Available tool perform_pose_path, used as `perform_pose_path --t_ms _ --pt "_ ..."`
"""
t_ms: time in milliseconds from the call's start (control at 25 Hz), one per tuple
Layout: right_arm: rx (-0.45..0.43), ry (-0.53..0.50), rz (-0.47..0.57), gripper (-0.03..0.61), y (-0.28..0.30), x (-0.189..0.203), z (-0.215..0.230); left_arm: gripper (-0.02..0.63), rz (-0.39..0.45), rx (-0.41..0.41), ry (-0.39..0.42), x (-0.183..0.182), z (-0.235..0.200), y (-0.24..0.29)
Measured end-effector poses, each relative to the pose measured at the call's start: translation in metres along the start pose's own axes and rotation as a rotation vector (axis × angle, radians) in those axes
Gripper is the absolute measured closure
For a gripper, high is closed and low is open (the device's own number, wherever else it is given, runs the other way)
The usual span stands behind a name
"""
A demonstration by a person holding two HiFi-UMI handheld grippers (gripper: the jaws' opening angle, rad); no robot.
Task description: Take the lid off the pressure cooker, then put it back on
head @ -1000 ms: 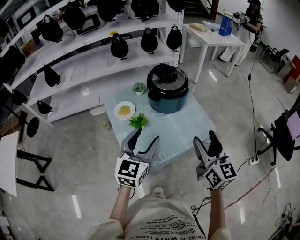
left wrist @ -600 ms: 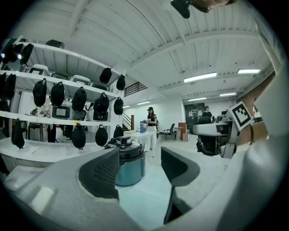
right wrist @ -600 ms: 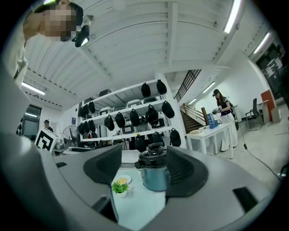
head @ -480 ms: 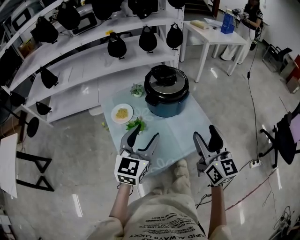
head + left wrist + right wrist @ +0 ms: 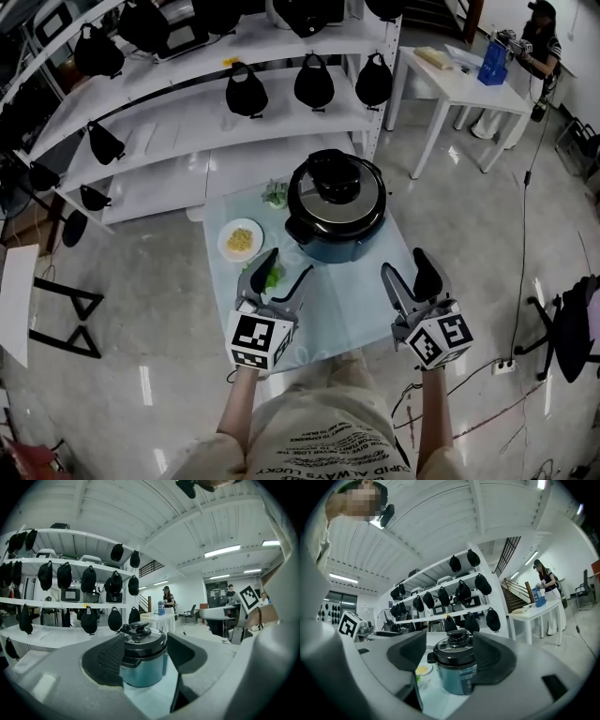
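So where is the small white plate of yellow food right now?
In the head view, the plate sits on the low table, left of the pressure cooker, just beyond the left gripper.

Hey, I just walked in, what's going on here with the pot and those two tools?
A person stands at the low table with a tool in each hand. The left hand-held gripper and the right hand-held gripper are both open and empty, held short of the blue pressure cooker and pointing at it. Its black lid is on, and neither gripper touches it. A small plate of food sits beside the cooker.
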State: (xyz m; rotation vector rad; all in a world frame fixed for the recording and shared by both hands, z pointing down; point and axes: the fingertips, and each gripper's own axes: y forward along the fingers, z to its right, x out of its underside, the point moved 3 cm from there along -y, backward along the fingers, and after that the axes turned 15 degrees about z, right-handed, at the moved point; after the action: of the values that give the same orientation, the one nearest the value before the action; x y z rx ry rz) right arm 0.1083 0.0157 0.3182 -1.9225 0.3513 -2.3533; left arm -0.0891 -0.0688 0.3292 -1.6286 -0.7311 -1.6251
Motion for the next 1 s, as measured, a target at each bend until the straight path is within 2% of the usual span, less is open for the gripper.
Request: perform_pose_path --t_ms 440,1000 --pt "-0.216 0.039 -0.075 0.287 0.073 0.013 0.051 0.342 -0.039 -0.138 0.021 0.005 -0.011 0.061" --pt "-0.504 0.048 -0.162 0.287 0.133 0.035 0.073 0.342 -0.083 -0.160 0.048 0.013 -0.020 0.107"
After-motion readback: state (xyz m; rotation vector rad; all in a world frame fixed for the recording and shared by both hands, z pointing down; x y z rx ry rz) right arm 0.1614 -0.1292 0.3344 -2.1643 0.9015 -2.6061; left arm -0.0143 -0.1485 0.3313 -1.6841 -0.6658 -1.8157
